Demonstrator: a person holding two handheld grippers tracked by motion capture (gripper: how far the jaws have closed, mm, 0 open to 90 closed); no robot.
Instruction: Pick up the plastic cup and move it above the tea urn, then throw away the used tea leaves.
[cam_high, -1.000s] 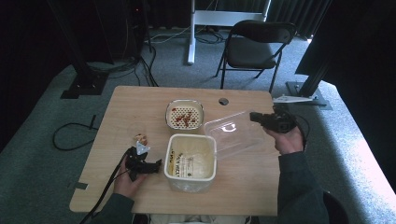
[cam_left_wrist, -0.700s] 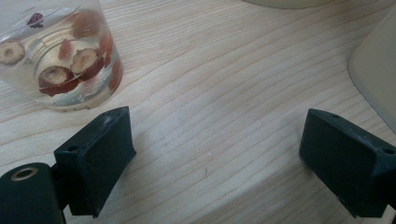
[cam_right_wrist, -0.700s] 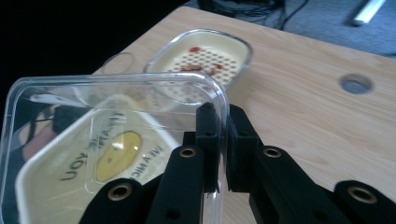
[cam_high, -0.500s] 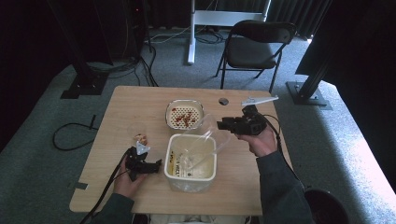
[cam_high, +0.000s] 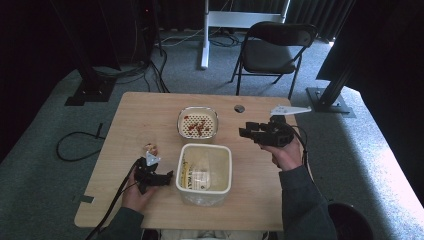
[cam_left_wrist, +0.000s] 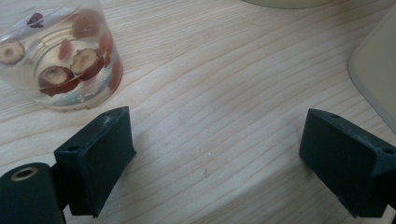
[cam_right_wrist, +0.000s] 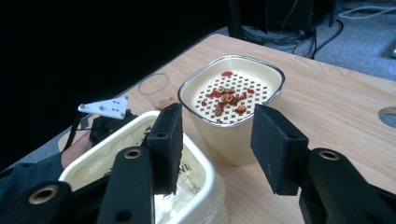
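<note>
Right hand-held gripper, shifted toward strainer bowl

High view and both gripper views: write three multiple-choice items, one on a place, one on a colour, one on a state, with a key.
1. Where is the strainer bowl relative to the tub?
A. inside it
B. beyond it, farther from the person
C. on the chair

2. What colour are the fruit slices in the strainer bowl?
A. red-brown
B. green
C. blue

3. How do the right gripper jaws stand?
A. shut on the tub
B. shut on a spoon
C. open, nothing between them

Key: 1 B, the high view shows the bowl on the table past the tub. 2 A, the right gripper view shows reddish rings on the white perforated insert. 3 C, the pads stand apart with only air between them.
</note>
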